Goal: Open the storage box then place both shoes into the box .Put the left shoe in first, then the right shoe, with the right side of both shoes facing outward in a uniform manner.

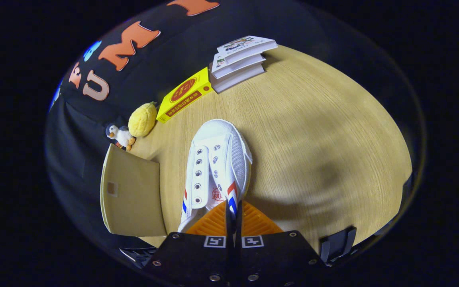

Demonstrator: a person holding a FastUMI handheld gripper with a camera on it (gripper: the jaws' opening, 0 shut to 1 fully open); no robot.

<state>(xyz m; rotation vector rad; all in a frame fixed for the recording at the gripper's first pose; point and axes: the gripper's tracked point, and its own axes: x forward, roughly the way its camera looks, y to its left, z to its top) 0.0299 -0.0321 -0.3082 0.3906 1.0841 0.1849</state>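
A white canvas shoe with red and blue stripes on its side points its toe away from me over the wooden table. My gripper is shut on the shoe's side wall near the heel opening, with the thin canvas edge pinched between the two nearly touching fingers. The heel is hidden behind the fingers. Just left of the shoe stands a beige panel of the storage box, with a small square tab on it. I cannot tell whether the shoe rests on the table or hangs just above it.
Along the far wall of the table sit a yellow carton, a stack of white books, a yellow plush toy and a small penguin figure. Bare wood stretches to the right of the shoe.
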